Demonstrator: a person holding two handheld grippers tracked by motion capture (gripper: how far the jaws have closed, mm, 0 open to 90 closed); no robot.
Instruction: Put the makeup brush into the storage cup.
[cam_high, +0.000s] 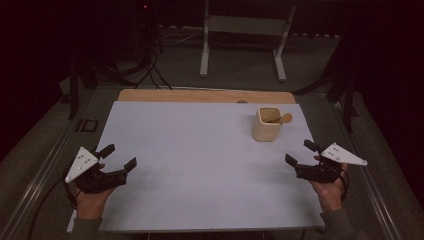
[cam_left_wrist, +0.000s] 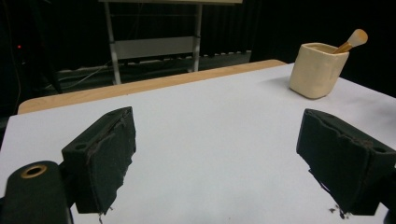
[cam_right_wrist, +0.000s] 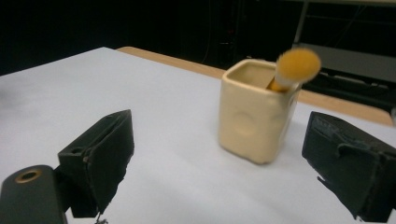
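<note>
Near the front left corner of the pale grey surface (cam_high: 200, 165), the left claw (cam_high: 121, 156) hovers in a person's left hand (cam_high: 90, 200), its black jaws spread wide with nothing between them. The left claw view looks across bare surface between those two jaws towards the far edge, where a strip of light wood shows beyond the grey covering.

Towards the far right corner stands the cream-coloured, square-sided ceramic cup (cam_high: 267, 124), upright and well clear of both claws. A wooden-handled utensil with a rounded pale tip (cam_high: 286, 118) leans inside it, the tip resting over the cup's right rim.

Near the front right corner, the right claw (cam_high: 301, 153) sits in the person's right hand (cam_high: 331, 192), jaws likewise spread and holding nothing. It is aimed at the cup, which stands ahead of it, nearer the far edge; in the right claw view the cup (cam_right_wrist: 254, 112) appears between the two jaws but beyond them, untouched.
</note>
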